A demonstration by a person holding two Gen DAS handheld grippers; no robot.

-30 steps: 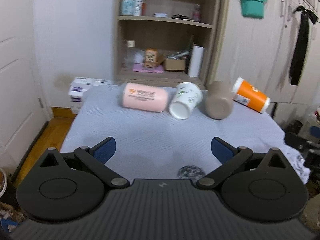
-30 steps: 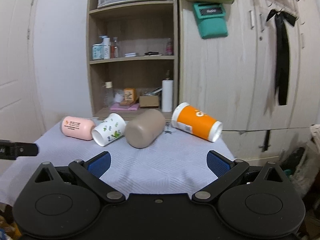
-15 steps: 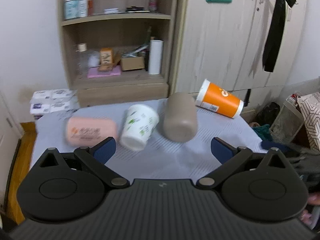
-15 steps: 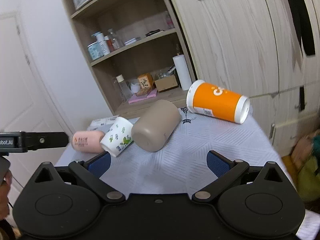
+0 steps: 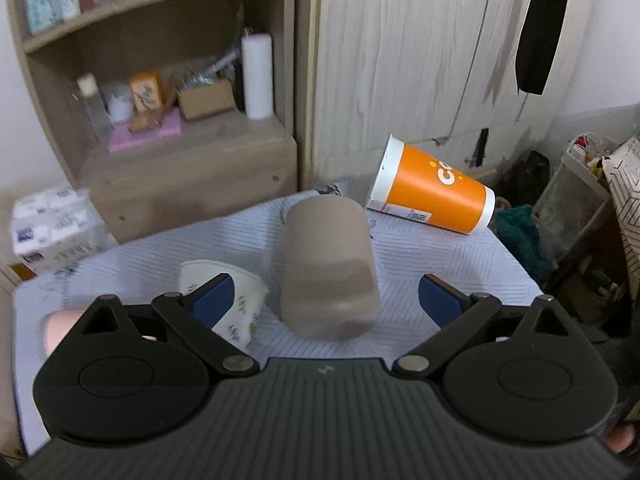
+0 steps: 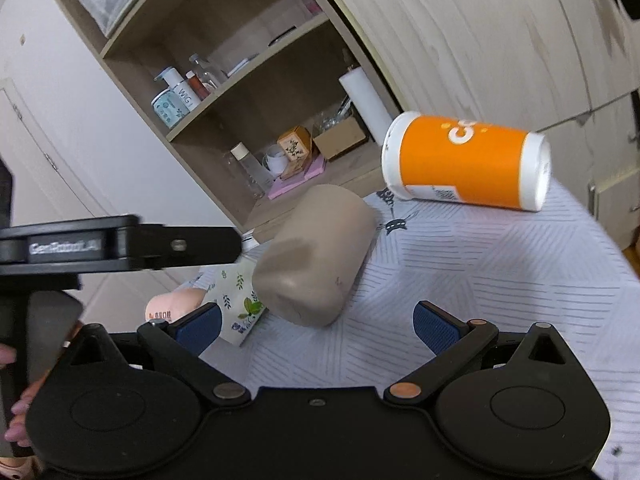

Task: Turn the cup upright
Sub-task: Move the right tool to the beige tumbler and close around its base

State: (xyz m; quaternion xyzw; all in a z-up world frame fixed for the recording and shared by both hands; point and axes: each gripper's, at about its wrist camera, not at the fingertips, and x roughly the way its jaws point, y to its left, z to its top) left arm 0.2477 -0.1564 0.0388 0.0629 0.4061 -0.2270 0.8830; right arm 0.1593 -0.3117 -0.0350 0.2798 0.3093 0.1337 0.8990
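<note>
Several cups lie on their sides on a table with a pale striped cloth (image 5: pixel 440 256). A taupe cup (image 5: pixel 326 264) lies in the middle, its end toward me, between the open fingers of my left gripper (image 5: pixel 326 300), which is close above it. An orange paper cup (image 5: pixel 432 192) lies at the far right, a white leaf-print cup (image 5: pixel 236 300) and a pink cup (image 5: pixel 60 324) at the left. My right gripper (image 6: pixel 316 324) is open and tilted, just short of the taupe cup (image 6: pixel 316 256), with the orange cup (image 6: pixel 464 162) beyond.
A wooden shelf unit (image 5: pixel 160 80) with bottles and boxes and a wooden wardrobe (image 5: pixel 420 60) stand behind the table. Tissue packs (image 5: pixel 52 228) lie on the floor at left, bags and clutter (image 5: pixel 580 200) at right. The left gripper's body (image 6: pixel 100 248) crosses the right wrist view at left.
Both grippers have moved forward and closer to the taupe cup. The left one swung right and now has it between its fingers. The right one tilted. The cups have not moved.
</note>
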